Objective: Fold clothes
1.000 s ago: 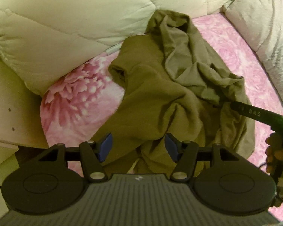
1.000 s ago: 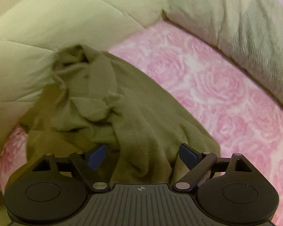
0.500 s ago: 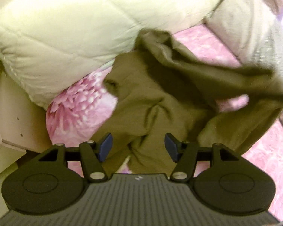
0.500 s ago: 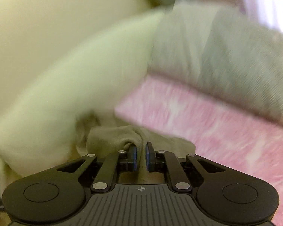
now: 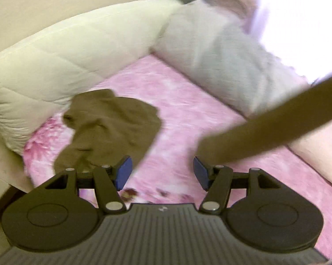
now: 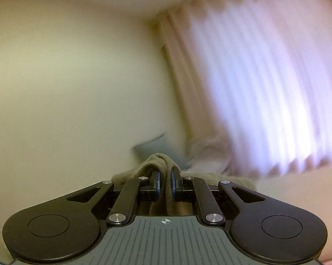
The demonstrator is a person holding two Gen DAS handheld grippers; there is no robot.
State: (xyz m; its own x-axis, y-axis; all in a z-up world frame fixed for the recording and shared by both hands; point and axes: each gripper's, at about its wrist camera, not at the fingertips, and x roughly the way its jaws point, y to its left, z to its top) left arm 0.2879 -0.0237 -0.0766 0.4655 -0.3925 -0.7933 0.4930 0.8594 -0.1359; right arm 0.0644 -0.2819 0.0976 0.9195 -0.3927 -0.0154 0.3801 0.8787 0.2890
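A bedroom at home.
Pink floral bedsheet (image 5: 183, 114), quilted cream duvet (image 5: 62, 66), grey pillow (image 5: 221, 66), curtains (image 6: 254, 77).

Open sheet ahead, cloth on both flanks

Bare pink sheet (image 5: 183, 119) lies between the left gripper's (image 5: 161, 172) spread fingers. A crumpled olive garment (image 5: 113, 125) lies left; a stretched olive band (image 5: 265, 130) crosses right. The quilt (image 5: 62, 64) and pillow (image 5: 221, 59) wall the far side.

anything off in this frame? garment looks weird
Nothing damaged. The olive garment is strung out: one end crumpled on the pink sheet, the other pulled up in a taut band toward the right gripper, which is shut on it. Left gripper is open, empty.
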